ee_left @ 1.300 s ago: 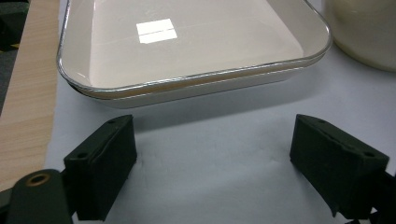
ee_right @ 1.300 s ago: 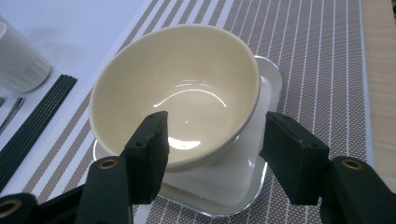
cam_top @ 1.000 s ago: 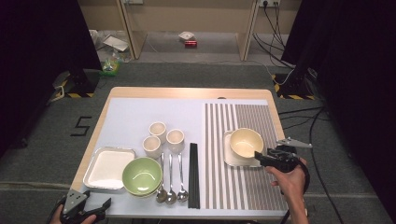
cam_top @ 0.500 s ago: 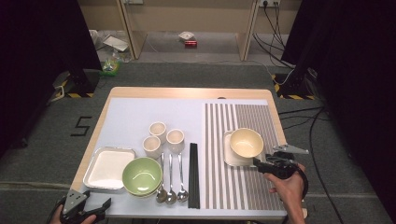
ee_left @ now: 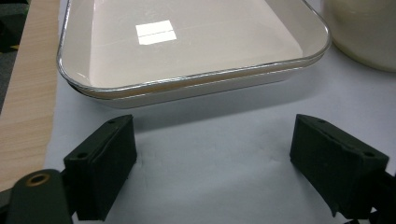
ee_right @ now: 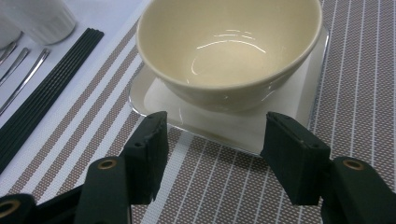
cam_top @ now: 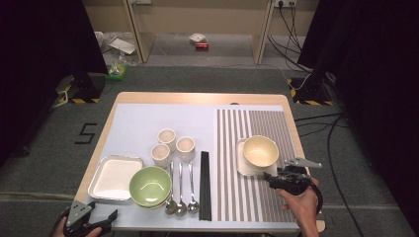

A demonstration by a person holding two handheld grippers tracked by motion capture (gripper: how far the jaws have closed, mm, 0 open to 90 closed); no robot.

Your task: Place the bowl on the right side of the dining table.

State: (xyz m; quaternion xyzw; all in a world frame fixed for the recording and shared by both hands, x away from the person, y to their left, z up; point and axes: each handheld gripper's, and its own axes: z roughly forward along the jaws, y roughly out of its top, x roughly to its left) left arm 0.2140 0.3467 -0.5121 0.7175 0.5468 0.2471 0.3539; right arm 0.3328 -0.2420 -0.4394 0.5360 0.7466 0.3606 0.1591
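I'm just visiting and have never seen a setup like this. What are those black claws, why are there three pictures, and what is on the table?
There is no robot here. A person holds a hand tool with two black jaws in each hand: the left gripper and the right gripper.

One picture comes from a camera above the table. The other two come from small cameras riding on each tool, looking along its jaws.

On the table lie a white tray, a green bowl, three cups, three spoons, black chopsticks, and a cream bowl on a square plate atop a striped mat.

Nothing is held. Both tools' jaws stand open: the left faces the tray, the right faces the plate's near edge.
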